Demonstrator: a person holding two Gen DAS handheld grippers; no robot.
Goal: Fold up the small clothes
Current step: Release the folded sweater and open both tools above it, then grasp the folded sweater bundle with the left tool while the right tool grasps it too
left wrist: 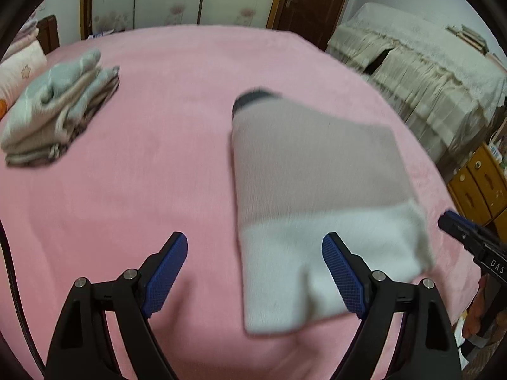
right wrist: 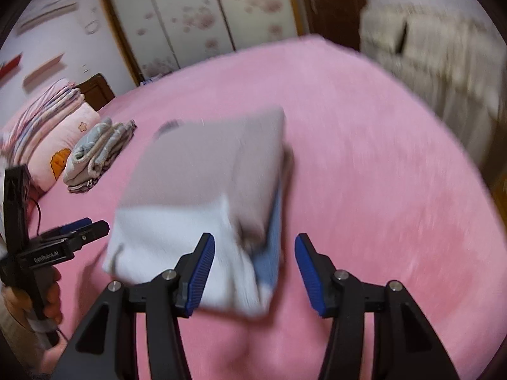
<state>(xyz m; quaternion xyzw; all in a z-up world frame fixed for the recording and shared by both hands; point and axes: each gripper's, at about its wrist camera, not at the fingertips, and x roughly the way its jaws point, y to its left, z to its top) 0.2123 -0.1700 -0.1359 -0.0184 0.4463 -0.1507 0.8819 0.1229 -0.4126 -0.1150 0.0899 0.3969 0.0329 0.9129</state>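
While hovering over the pink bedspread (left wrist: 142,158), left gripper (left wrist: 253,272) spread wide, blue pads (left wrist: 168,272) clear of cloth, grasping nothing. Right gripper (right wrist: 253,272) parted too, nothing pinched between its pads (right wrist: 201,272). Folded garment (left wrist: 317,190), taupe above and white below with a dark collar at the far end, lying flat on the bedspread just ahead of both grippers; blue layer visible at its right edge from the right wrist. Stack of folded clothes (left wrist: 60,107) resting well apart, far left, near a pillow (right wrist: 63,133).
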